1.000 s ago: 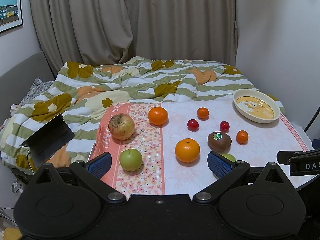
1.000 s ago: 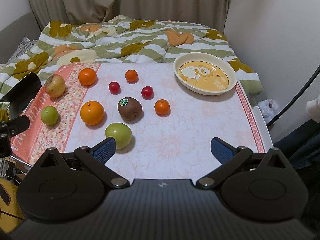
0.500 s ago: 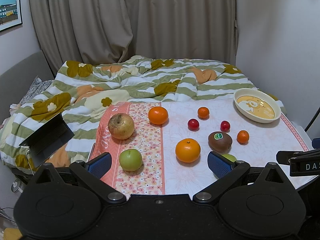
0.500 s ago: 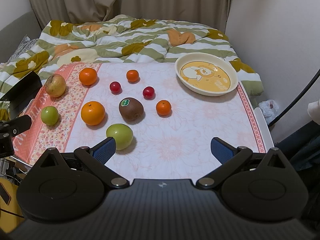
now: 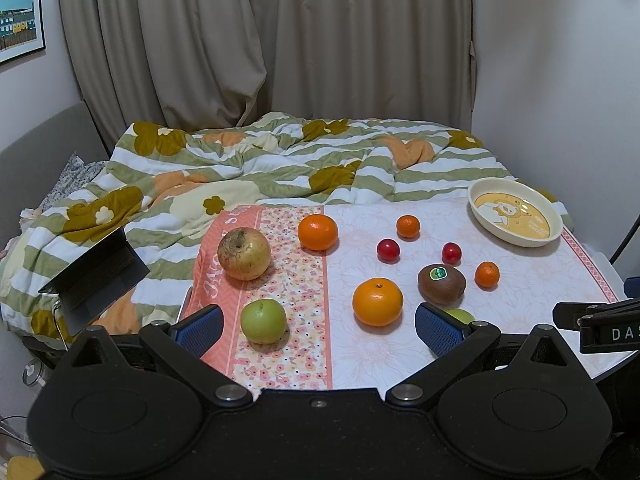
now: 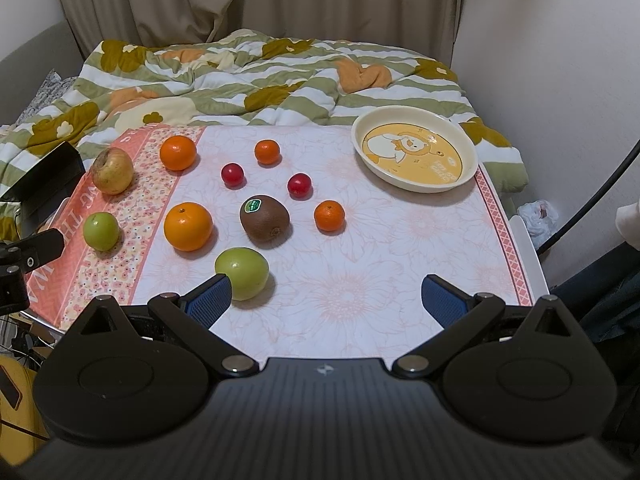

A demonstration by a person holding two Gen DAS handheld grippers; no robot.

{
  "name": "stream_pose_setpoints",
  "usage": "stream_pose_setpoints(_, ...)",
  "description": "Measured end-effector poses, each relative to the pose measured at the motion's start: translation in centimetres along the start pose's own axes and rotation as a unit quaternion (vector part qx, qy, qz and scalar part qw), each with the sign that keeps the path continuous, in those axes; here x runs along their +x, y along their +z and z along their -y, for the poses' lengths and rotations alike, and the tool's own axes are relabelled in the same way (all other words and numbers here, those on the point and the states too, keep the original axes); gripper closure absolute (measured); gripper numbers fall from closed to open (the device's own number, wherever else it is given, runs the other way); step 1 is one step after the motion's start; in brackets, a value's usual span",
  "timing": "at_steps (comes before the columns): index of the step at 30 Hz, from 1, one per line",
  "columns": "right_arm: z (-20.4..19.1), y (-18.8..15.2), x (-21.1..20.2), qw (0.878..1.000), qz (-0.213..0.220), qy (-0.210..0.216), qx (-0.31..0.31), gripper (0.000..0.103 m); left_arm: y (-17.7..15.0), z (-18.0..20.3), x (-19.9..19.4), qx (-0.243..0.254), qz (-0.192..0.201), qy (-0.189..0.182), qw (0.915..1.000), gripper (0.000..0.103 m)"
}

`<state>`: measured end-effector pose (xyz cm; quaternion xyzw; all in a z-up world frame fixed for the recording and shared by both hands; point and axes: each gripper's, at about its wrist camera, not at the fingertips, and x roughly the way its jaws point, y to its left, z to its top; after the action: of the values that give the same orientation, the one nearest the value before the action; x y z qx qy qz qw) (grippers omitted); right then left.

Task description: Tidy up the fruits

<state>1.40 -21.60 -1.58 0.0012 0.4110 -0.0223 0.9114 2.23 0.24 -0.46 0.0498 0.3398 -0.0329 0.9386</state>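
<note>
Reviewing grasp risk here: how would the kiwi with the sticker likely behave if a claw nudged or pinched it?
The kiwi is egg-shaped and lies on its side, so a nudge would probably make it wobble or roll unevenly. Its fuzzy brown skin should grip the ribbed pads well. It may be soft; a gentle pinch seems safer.

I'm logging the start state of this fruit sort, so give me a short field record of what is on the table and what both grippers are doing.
surface: table with floral cloth
dish: cream plate, far right, holds no fruit
large oranges: two
small oranges: three
red fruits: two
kiwi: one, stickered
green fruits: two
yellow-brown apple: one
left gripper: open, holding nothing
right gripper: open, holding nothing
</note>
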Motion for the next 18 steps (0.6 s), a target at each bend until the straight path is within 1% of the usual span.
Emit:
stream_pose_setpoints(3,-1.0,0.2,0.9,1.0,0.001,-0.002,0.001,0.0,0.0,-0.2,0.2,-0.001,0.001,0.0,1.0,0.0)
stream_pose_setpoints(7,-1.7,0.2,1.0,1.0,0.003,-0.003,-0.001,0.0,-0.1,-0.3,0.2,-0.002,0.001,-0.001,1.0,0.0)
stream_pose_setpoints(18,-1.7,0.3,0.8,1.0,0.002,-0.002,0.002,0.0,-0.3,-0.6,0.2,0.001,-0.001,-0.001,1.0,0.0)
